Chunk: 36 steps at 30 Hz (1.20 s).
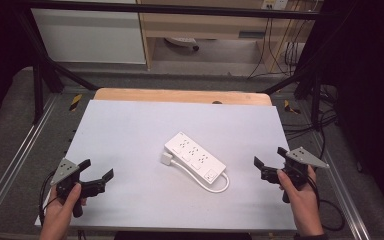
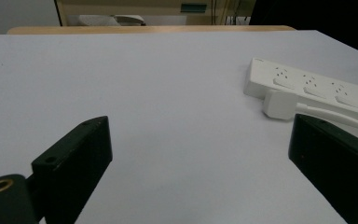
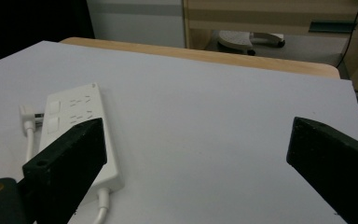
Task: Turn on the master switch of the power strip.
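The left gripper (image 1: 96,175) has its two black jaws spread wide apart, with nothing between them and nothing touching them. It hangs over the near left part of the worktop, held in the person's left hand (image 1: 62,212). In the left gripper view, its jaws (image 2: 200,172) frame bare white worktop, and the strip sits off to the right, past the right jaw.

The right gripper (image 1: 270,161) is also wide open and holds nothing. It sits at the near right edge of the worktop, in the person's right hand (image 1: 300,202). In the right gripper view, its jaws (image 3: 196,168) stand far apart, and the strip lies behind the left jaw.

The long white plastic power strip (image 1: 195,157) lies flat in the middle of the pale grey worktop (image 1: 130,130), between the two grippers and well apart from both. Its long side runs on a slant, from far left to near right. Its sockets face up. A white cord (image 1: 221,186) comes out of the near right end and loops back along the strip. The small white plug (image 1: 167,159) lies just beside the strip's left side, near the far end.
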Motion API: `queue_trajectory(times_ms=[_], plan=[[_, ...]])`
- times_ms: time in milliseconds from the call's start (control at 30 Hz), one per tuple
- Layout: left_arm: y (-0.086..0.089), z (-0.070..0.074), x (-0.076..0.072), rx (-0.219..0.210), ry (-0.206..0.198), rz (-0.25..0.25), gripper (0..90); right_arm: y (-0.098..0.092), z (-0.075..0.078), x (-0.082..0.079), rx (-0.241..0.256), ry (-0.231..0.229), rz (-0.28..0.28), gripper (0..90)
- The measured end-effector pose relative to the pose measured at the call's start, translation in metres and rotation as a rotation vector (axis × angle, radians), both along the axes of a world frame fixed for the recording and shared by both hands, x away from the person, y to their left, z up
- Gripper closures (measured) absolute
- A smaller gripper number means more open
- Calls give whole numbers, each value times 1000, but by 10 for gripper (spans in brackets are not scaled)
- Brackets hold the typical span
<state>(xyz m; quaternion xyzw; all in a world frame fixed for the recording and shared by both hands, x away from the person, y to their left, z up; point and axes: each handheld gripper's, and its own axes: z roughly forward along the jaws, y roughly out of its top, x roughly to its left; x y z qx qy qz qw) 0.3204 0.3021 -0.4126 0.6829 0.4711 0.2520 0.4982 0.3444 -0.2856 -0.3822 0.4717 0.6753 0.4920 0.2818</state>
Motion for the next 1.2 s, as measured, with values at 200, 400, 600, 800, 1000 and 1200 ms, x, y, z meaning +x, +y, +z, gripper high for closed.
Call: queue_trajectory(times_ms=[200, 400, 600, 800, 1000, 1200], plan=[[2, 0, 0, -2, 0, 4, 60, -17, -13, -5, -7, 8, -25, 53], [3, 0, 0, -1, -1, 11, 61, -27, -27, -9, -18, 20, -36, 50], [3, 0, -1, -1, -1, 11, 61, -29, -41, -7, -39, 49, -34, 49], [4, 0, 0, 3, 4, 11, 61, -21, -53, -2, -57, 105, -7, 42], [2, -1, 0, 5, 4, 8, 61, -6, -64, 6, -100, 157, 28, 41], [2, -1, 1, 7, 3, 7, 60, 7, -72, 20, -142, 199, 38, 40]])
